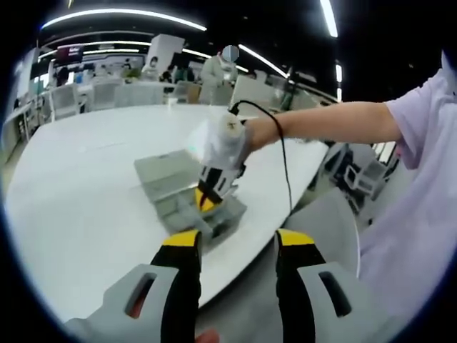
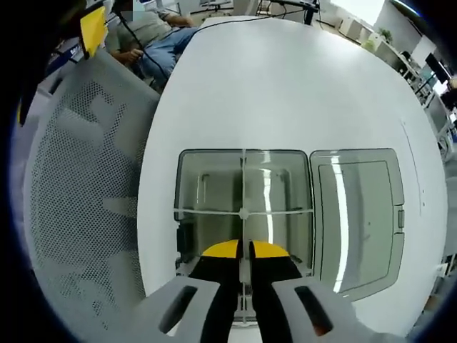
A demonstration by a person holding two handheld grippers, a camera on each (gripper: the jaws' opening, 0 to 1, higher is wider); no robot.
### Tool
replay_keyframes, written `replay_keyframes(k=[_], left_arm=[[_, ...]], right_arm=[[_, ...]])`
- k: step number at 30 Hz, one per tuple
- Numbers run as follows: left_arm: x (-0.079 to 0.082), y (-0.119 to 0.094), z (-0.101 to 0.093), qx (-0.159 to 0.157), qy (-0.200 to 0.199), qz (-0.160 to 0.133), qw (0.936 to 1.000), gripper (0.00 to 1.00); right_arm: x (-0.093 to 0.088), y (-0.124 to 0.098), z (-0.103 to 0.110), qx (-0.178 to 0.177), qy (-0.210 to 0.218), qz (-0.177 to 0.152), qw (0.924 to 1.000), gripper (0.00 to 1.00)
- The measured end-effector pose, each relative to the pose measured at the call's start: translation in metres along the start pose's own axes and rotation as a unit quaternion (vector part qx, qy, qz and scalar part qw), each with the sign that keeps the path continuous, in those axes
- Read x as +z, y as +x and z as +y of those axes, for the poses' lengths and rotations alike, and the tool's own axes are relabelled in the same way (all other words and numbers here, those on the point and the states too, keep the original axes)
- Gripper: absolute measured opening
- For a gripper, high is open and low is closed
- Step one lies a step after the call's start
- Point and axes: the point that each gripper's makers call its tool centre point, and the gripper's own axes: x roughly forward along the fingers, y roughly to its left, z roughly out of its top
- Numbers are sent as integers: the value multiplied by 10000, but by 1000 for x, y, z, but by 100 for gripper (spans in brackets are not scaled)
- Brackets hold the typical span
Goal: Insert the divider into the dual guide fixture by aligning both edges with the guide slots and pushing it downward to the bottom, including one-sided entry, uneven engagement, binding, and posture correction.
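Note:
A grey plastic box [image 2: 207, 179] lies open on the white table, its flat lid [image 2: 357, 214] folded out to the right. Seen edge-on, a thin clear divider [image 2: 243, 182] runs down the middle of the box, crossed by a second strip [image 2: 285, 211]. My right gripper [image 2: 244, 250] stands over the box's near side, its yellow-tipped jaws shut on the divider's top edge. From the left gripper view, that same gripper [image 1: 212, 191], in a gloved hand, points down into the box [image 1: 207, 214]. My left gripper [image 1: 238, 239] hangs open and holds nothing, off the table's near edge.
The round white table [image 1: 86, 186] has free room around the box. A grey mesh chair [image 2: 78, 214] stands close to the table's edge. A black cable [image 1: 284, 164] hangs from the right hand. More tables, chairs and people are in the background.

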Motion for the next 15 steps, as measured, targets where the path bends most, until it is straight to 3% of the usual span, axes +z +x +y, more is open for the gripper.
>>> replay_keyframes(k=[4,8,12,15], left_arm=[[-1,-1,-1,-58,46,2,10000,41],[-1,-4,0,-123,90,-2,9999,44],[-2,-9,6,-172,122,-25,9998,46],[-2,-15,11,-192,117,-96,9997,47]], right_arm=[[10,-19,-2,-76,609,-596,9963,5],[13,-51,-7,-335,1397,-1336,9806,9],[6,-82,-6,-587,2166,-2141,9507,21],[-9,-102,3,-740,2755,-2735,9186,27]])
